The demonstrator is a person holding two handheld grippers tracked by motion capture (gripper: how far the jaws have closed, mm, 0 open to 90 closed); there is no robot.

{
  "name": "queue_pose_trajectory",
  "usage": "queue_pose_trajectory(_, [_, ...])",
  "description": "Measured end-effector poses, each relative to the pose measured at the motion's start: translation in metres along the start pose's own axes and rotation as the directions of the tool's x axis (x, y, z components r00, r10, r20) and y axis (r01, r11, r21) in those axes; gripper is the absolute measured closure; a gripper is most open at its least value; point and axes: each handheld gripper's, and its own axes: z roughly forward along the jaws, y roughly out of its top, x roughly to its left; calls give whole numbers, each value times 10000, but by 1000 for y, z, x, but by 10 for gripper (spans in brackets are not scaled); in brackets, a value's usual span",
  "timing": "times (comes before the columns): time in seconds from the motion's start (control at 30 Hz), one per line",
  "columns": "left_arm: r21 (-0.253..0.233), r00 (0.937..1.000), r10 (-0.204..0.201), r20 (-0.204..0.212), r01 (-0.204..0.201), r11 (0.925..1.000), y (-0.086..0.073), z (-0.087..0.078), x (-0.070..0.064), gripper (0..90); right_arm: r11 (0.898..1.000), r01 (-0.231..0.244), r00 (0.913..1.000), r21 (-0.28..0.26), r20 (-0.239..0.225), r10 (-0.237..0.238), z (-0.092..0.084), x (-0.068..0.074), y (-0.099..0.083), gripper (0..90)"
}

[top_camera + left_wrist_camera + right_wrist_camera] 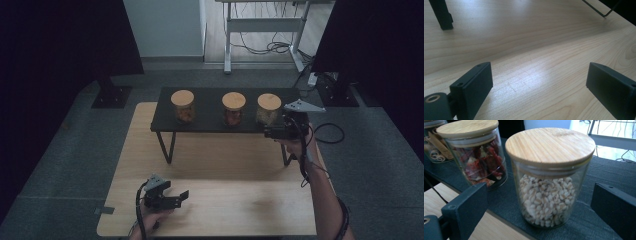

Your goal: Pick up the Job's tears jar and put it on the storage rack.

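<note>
Three glass jars with wooden lids stand in a row on a low black shelf (207, 107). The right jar (268, 108), holding pale grains (546, 197), stands just ahead of my right gripper (271, 132). That gripper (539, 195) is open, one jaw on each side of the jar, and neither pad touches the glass. The middle jar (233, 108) has red dried pieces (482, 162) inside. The left jar (182, 106) holds brown contents (434, 148). My left gripper (181, 196) hangs open over the wooden table (536, 37), nothing between its jaws (539, 72).
The shelf rests on thin black metal legs (169, 147) on the table's far half. A black leg foot (442, 17) stands ahead of the left gripper. Dark stands and a white desk frame (260, 30) with cables lie beyond the table.
</note>
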Motion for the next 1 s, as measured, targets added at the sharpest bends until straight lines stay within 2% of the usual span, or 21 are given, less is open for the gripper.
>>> queue_pose_trajectory(0.27, [-24,9999,107,76,-107,9999,2,-1,-1,65,9999,138,9996,66,-246,-137,-8,3,-12,14])
queue_pose_trajectory(0.47, [-64,9999,112,124,-111,9999,2,-1,0,65,9996,246,9983,-127,-521,-253,-19,8,-28,16])
queue_pose_trajectory(0.73, [-68,9998,124,151,-123,9999,2,-1,-1,65,9983,255,9965,-515,-777,-295,-33,17,-57,14])
queue_pose_trajectory(0.9, [-51,9997,116,192,-115,9999,2,-1,-1,65,9971,223,9967,-727,-769,-279,-41,23,-79,7])
queue_pose_trajectory(0.97, [-23,9998,125,172,-124,9999,2,0,-1,65,9950,229,9978,-969,-592,-287,-44,27,-91,10])
queue_pose_trajectory(1.0, [-23,9998,125,172,-124,9999,2,0,-1,65,9950,229,9978,-969,-592,-287,-44,27,-91,10])
